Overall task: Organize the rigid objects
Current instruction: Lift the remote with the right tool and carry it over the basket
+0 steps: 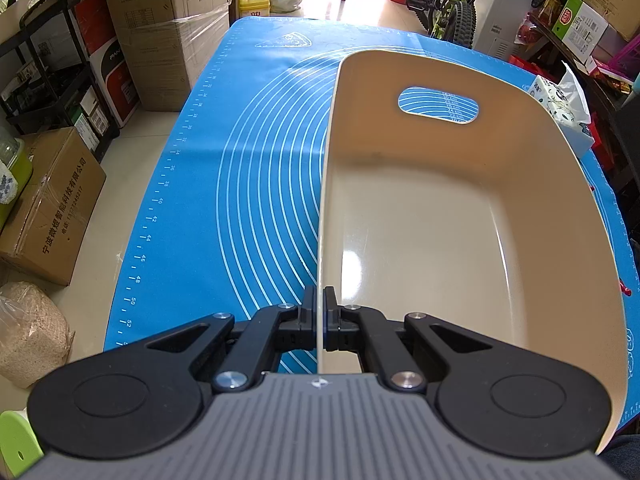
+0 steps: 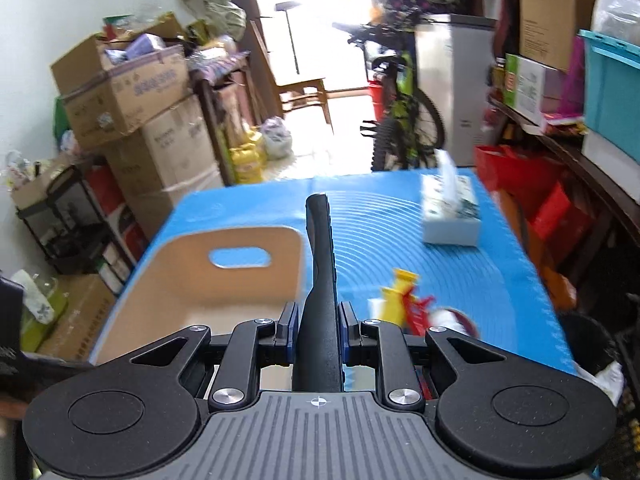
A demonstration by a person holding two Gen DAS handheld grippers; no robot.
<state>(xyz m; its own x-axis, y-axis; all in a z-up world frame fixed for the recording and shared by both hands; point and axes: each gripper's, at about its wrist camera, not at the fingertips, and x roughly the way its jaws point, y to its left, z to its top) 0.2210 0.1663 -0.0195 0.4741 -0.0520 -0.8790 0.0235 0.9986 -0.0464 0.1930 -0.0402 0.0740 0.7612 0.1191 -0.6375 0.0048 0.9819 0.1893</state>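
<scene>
A beige plastic bin [image 1: 460,216] with an oval handle hole stands on the blue mat [image 1: 248,168]; its inside shows nothing in it. My left gripper [image 1: 319,312] is shut on the bin's left wall at the rim. In the right wrist view the bin [image 2: 180,280] is at the lower left. My right gripper [image 2: 318,326] is shut on a long black handle-shaped object [image 2: 320,264] that points forward, held above the mat beside the bin's right wall. A yellow and red toy [image 2: 404,300] lies on the mat right of the gripper.
A tissue box [image 2: 450,210] stands on the mat's far right, also in the left wrist view [image 1: 564,108]. Cardboard boxes [image 1: 160,32] and a black rack [image 1: 52,80] line the left floor. A bicycle [image 2: 400,120] and cluttered shelves [image 2: 560,100] stand beyond and right.
</scene>
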